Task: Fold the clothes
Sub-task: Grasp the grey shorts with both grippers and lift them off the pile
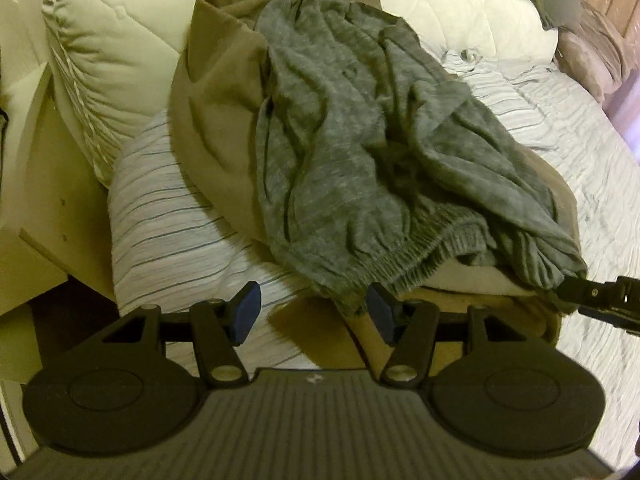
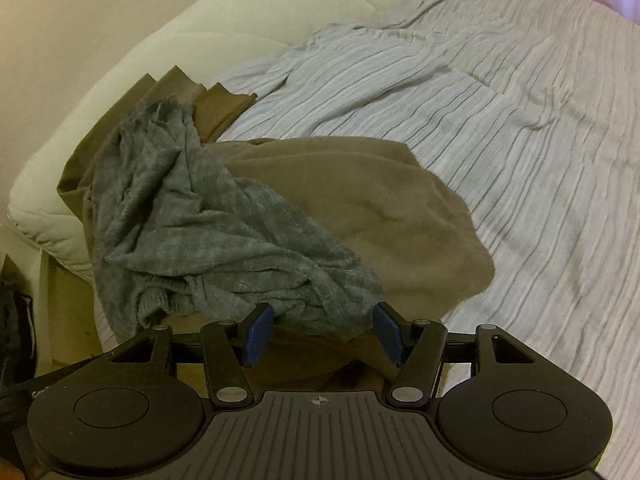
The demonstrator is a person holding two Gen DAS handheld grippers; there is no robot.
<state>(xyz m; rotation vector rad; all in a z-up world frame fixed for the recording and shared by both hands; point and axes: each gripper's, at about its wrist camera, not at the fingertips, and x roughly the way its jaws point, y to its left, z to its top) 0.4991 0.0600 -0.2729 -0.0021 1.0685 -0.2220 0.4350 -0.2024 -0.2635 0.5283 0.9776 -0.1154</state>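
Note:
A crumpled grey knit garment with a ribbed waistband lies on top of a brown garment on the bed. My left gripper is open, its blue pads just short of the waistband, the right pad touching the hem. In the right wrist view the grey garment lies over the brown one. My right gripper is open, with a grey corner hanging between its pads. Its tip shows in the left wrist view at the garment's right corner.
The bed has a striped pale sheet and a cream quilt at its head. A wooden bedside unit stands at the left. Pink cushions lie at the far right.

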